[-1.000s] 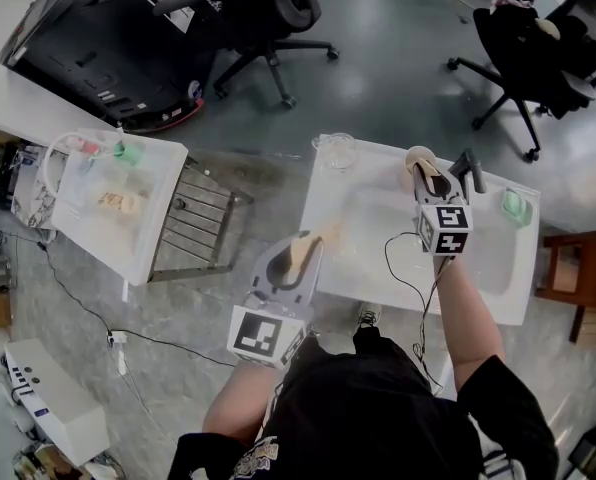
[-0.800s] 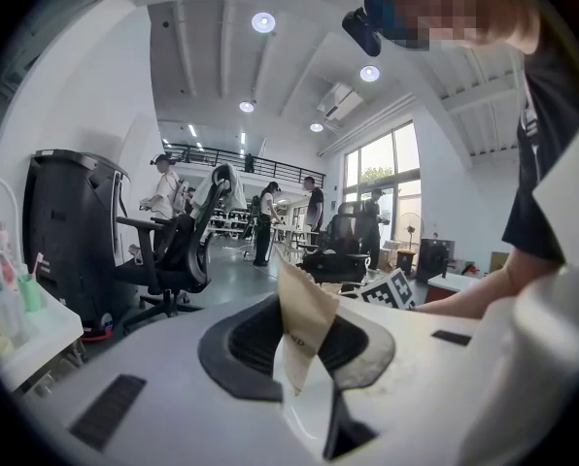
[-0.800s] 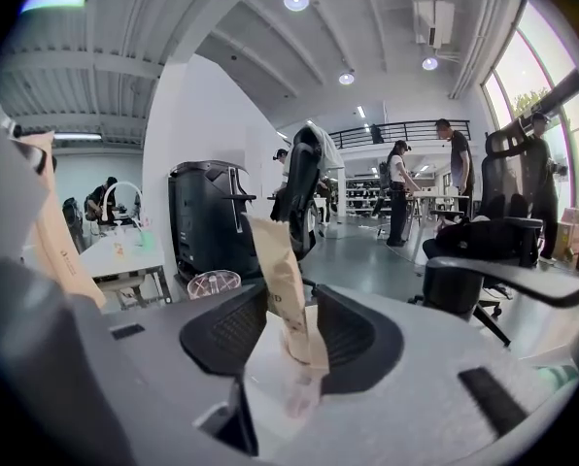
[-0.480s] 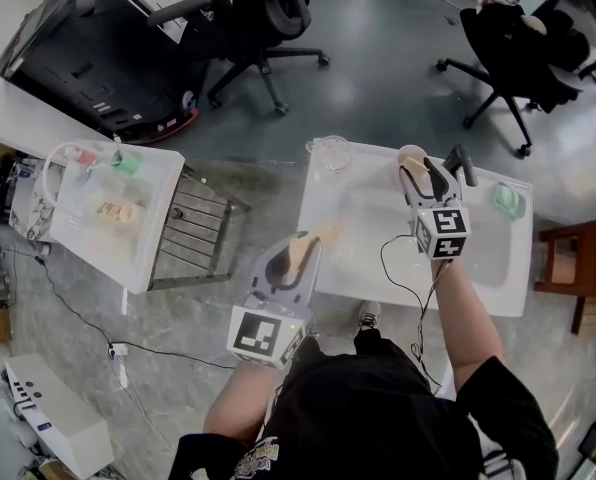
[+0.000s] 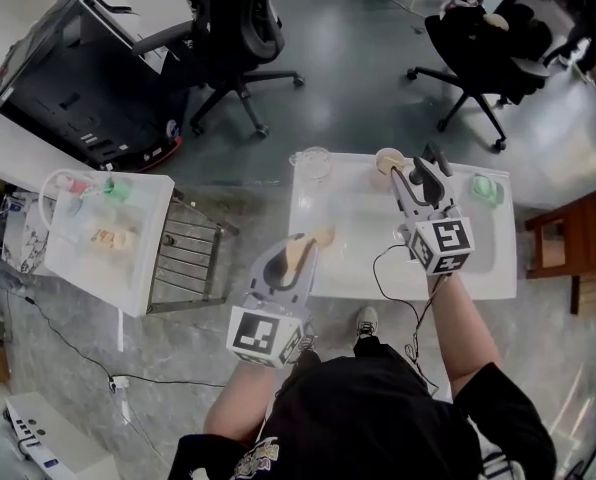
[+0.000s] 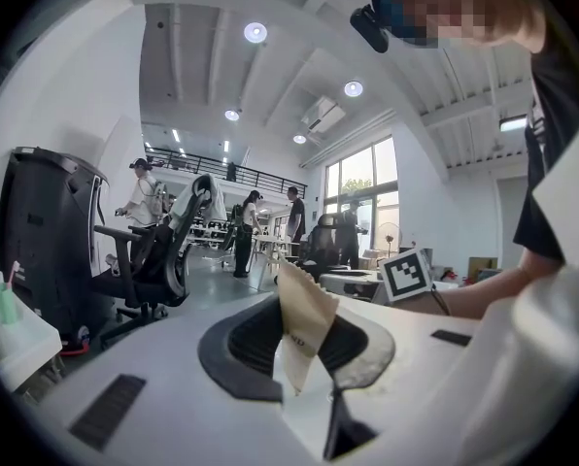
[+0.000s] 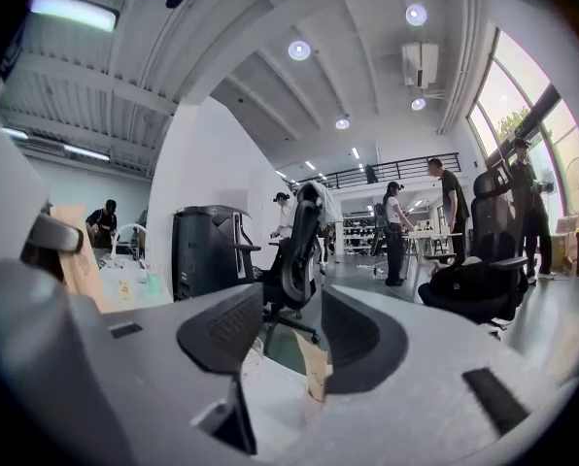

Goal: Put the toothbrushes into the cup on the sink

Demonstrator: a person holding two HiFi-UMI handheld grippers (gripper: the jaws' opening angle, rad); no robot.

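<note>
My left gripper (image 5: pixel 298 255) hovers by the front left edge of the white sink (image 5: pixel 348 258). It is shut on a toothbrush in a tan paper packet (image 5: pixel 309 244). In the left gripper view the packet (image 6: pixel 304 320) sticks up between the dark pads. My right gripper (image 5: pixel 419 171) is at the sink's back edge, beside a beige cup (image 5: pixel 386 159). Its jaws stand apart and are closing. In the right gripper view a second tan packet (image 7: pixel 314 365) stands low between them, and neither pad touches it.
A clear glass (image 5: pixel 311 160) stands on the sink's back left corner. A black tap (image 5: pixel 439 157) and a green dish (image 5: pixel 485 188) are at the back right. A metal rack (image 5: pixel 186 250) and a white table (image 5: pixel 83 268) are on the left. Office chairs (image 5: pixel 228 28) stand behind.
The right gripper's jaws have opened by the cup and let go of the tan packet. The left gripper still holds its packet in the same place. The head view has shifted a little.
</note>
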